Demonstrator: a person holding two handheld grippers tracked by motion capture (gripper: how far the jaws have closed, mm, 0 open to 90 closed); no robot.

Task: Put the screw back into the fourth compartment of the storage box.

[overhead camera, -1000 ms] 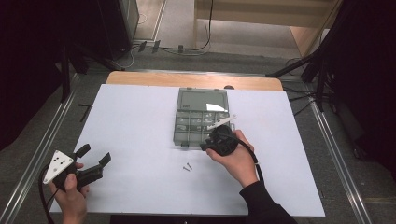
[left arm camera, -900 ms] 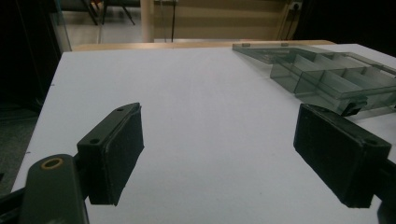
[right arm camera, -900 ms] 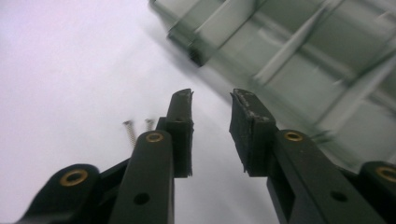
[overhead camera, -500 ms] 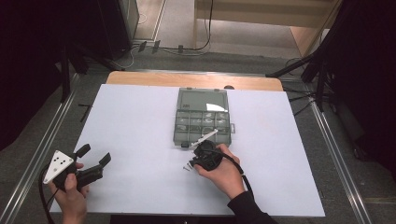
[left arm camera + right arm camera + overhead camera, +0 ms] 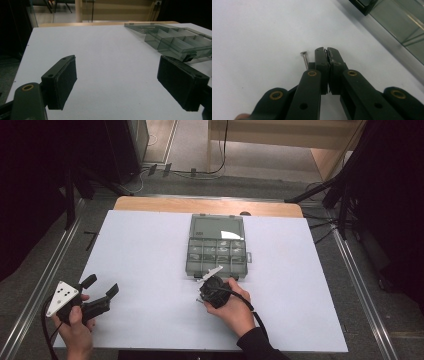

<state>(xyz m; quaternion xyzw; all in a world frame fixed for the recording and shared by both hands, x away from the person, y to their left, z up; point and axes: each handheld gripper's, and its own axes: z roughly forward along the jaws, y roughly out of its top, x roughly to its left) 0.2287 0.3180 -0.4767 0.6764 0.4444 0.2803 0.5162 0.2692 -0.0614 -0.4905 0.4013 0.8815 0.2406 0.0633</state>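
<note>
High view: a white table carries a smoky-grey clear plastic compartment box near its middle, lid swung open toward the far edge. At the near left a hand holds the left gripper low over bare table, jaws spread wide and empty, apparently just waiting. The right gripper is tipped down at the tabletop just near of the box's front edge, probably because small parts lie there.

Left gripper view: its two black padded jaws stand well apart with bare white surface between them; the box sits far right, dividers showing.

Right gripper view: the jaws are pressed together at the table. A thin dark sliver shows at the tips, possibly something pinched, but I cannot tell. A small silver screw lies loose just left of the jaws, head pointing far, not gripped. The box's wall runs along the right.
</note>
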